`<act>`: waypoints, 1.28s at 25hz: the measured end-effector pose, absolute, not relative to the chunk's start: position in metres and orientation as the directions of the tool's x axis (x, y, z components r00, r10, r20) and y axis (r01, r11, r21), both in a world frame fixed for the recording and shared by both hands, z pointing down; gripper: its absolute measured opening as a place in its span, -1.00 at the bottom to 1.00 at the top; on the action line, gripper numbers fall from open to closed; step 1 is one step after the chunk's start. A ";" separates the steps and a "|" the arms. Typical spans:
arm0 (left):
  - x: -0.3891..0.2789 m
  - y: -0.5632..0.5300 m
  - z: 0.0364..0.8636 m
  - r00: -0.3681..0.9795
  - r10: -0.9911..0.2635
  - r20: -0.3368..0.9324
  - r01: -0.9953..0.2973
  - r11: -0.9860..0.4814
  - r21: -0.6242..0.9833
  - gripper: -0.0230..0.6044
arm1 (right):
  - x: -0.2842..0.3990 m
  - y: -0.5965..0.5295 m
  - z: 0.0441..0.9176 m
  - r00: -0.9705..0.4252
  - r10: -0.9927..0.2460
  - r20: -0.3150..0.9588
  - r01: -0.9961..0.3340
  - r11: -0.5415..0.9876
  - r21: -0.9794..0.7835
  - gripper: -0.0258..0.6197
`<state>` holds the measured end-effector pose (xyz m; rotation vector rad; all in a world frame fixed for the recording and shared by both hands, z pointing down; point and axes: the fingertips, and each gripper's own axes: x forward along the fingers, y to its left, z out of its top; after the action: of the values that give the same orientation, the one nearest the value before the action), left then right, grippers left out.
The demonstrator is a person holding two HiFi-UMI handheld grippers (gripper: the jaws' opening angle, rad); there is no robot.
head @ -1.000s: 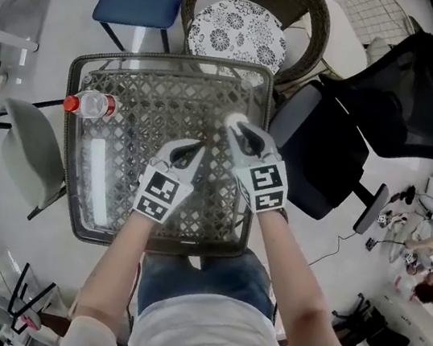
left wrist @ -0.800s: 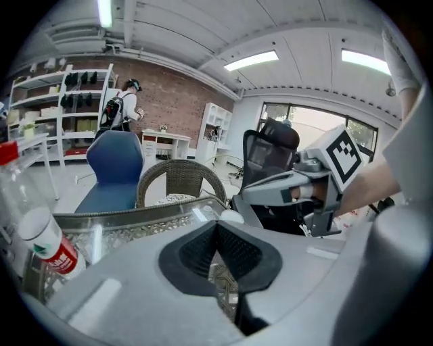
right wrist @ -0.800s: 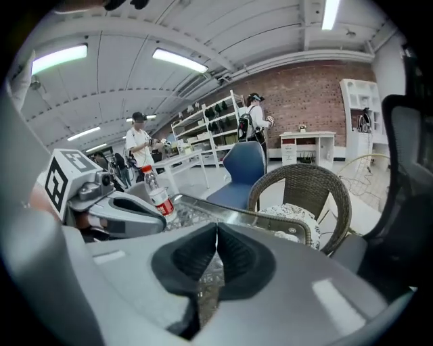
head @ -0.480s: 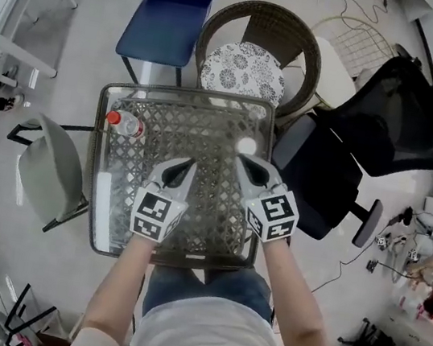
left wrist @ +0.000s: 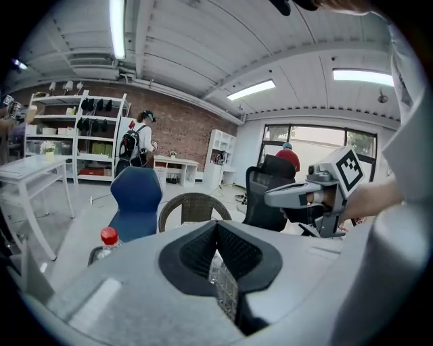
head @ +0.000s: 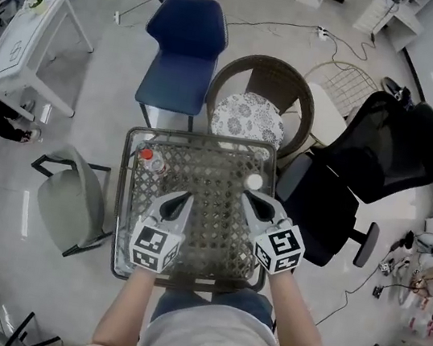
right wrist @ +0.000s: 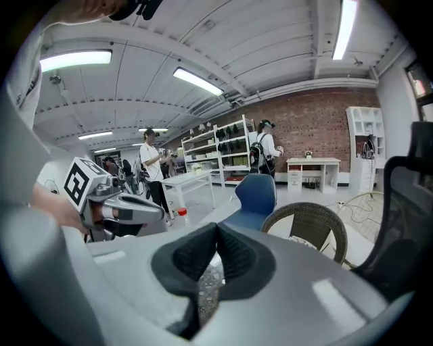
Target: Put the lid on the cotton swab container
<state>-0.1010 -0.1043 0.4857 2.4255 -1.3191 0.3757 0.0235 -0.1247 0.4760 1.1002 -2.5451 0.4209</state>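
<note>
A red-capped bottle [head: 148, 158] sits on the wicker table [head: 125, 194]; a blue chair [head: 185, 41] and wicker chair [head: 258, 75] stand behind

Open studio office: brick wall [right wrist: 318, 125], white shelving [right wrist: 220, 154], swivel office chair [head: 379, 149].

- Surface [head: 209, 167]: woven wicker beneath a glossy glass top.
- Bottle [head: 151, 163]: clear plastic with a red cap.
- Left hand-held gripper [left wrist: 217, 225]: matt grey plastic shell, with black pads [left wrist: 242, 253] of ribbed texture.

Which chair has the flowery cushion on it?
The round wicker chair behind the table; the blue chair, black office chair and grey chair have none.
</note>
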 end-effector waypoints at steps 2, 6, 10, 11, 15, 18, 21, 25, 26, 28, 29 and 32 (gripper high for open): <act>-0.105 -0.100 0.469 0.531 -0.759 0.377 -0.845 -0.510 0.163 -0.90 | 0.019 -0.119 0.455 -0.653 -0.651 0.387 -0.739 0.661 -0.133 -0.91; -0.110 -0.084 0.433 0.536 -0.771 0.345 -0.842 -0.520 0.146 -0.90 | 0.016 -0.101 0.415 -0.665 -0.663 0.345 -0.732 0.670 -0.124 -0.91; -0.107 -0.066 0.402 0.550 -0.770 0.325 -0.830 -0.546 0.110 -0.90 | 0.019 -0.081 0.380 -0.670 -0.676 0.307 -0.730 0.676 -0.105 -0.91; -0.104 -0.062 0.394 0.558 -0.765 0.321 -0.823 -0.560 0.097 -0.90 | 0.020 -0.075 0.372 -0.670 -0.679 0.300 -0.729 0.679 -0.089 -0.91; -0.098 -0.047 0.361 0.580 -0.766 0.277 -0.808 -0.585 0.075 -0.90 | 0.024 -0.056 0.343 -0.667 -0.697 0.264 -0.731 0.681 -0.050 -0.91; -0.092 -0.037 0.339 0.599 -0.765 0.237 -0.796 -0.602 0.066 -0.90 | 0.031 -0.045 0.324 -0.662 -0.712 0.235 -0.738 0.674 -0.038 -0.91; -0.085 -0.025 0.320 0.622 -0.753 0.214 -0.776 -0.629 0.041 -0.90 | 0.035 -0.032 0.307 -0.655 -0.728 0.201 -0.748 0.662 -0.038 -0.91; -0.080 -0.017 0.294 0.637 -0.753 0.166 -0.766 -0.642 0.026 -0.90 | 0.040 -0.017 0.285 -0.649 -0.744 0.159 -0.756 0.654 -0.022 -0.91; -0.079 -0.016 0.290 0.640 -0.752 0.156 -0.764 -0.645 0.026 -0.90 | 0.040 -0.014 0.281 -0.648 -0.746 0.150 -0.757 0.653 -0.020 -0.91; -0.079 -0.012 0.284 0.648 -0.749 0.140 -0.759 -0.651 0.029 -0.90 | 0.042 -0.007 0.275 -0.649 -0.749 0.132 -0.758 0.652 -0.024 -0.91; -0.080 -0.010 0.282 0.651 -0.747 0.134 -0.756 -0.654 0.030 -0.90 | 0.042 -0.003 0.273 -0.649 -0.750 0.125 -0.758 0.651 -0.026 -0.91; -0.083 -0.007 0.276 0.655 -0.747 0.114 -0.754 -0.657 0.030 -0.90 | 0.045 0.004 0.268 -0.642 -0.759 0.109 -0.765 0.644 -0.015 -0.91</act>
<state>-0.0833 -0.0066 0.2759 2.7896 -1.2663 0.1405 0.0453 0.0044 0.2682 1.2837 -2.7637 0.0913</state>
